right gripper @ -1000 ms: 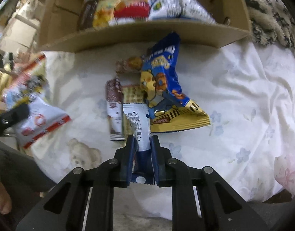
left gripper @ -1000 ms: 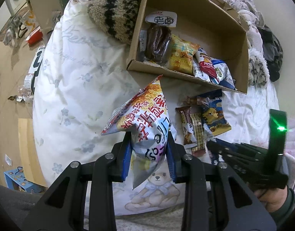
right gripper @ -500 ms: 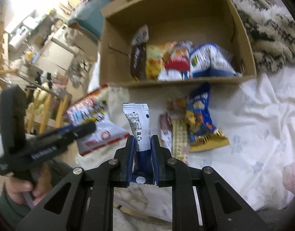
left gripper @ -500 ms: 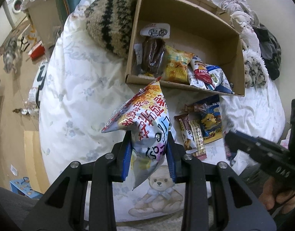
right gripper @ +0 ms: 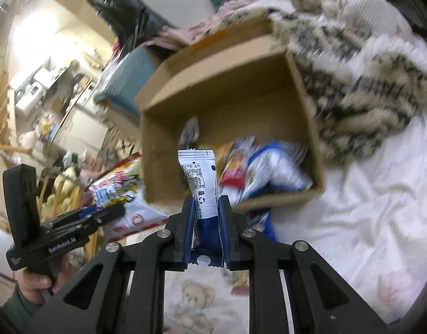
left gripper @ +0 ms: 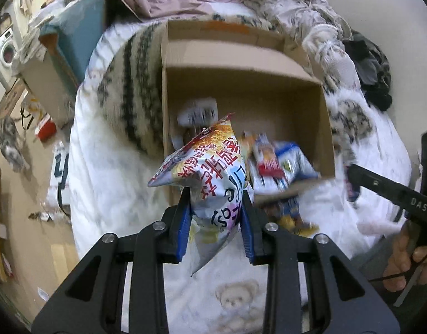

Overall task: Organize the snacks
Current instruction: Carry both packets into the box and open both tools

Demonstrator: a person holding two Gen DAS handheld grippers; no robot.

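My left gripper (left gripper: 215,203) is shut on a puffy snack bag (left gripper: 213,172) printed with red characters, held up in front of the open cardboard box (left gripper: 241,103). My right gripper (right gripper: 205,208) is shut on a slim white and dark blue snack packet (right gripper: 201,178), also raised before the cardboard box (right gripper: 221,103). Several snack packs (right gripper: 269,167) lie inside the box along its near wall. More packets (left gripper: 291,211) rest on the bedsheet just in front of the box, blurred. Each view shows the other gripper at its edge.
The box sits on a white floral bedsheet (left gripper: 107,183) with a teddy print (right gripper: 196,297). A striped knitted blanket (left gripper: 130,94) lies beside the box, piled clothes (left gripper: 291,8) behind it. Beyond the bed's left edge is a cluttered floor (left gripper: 24,167).
Both grippers have risen with their snacks and tilted up toward the box; the box now fills the middle of both views, and the loose packets on the sheet have dropped low.
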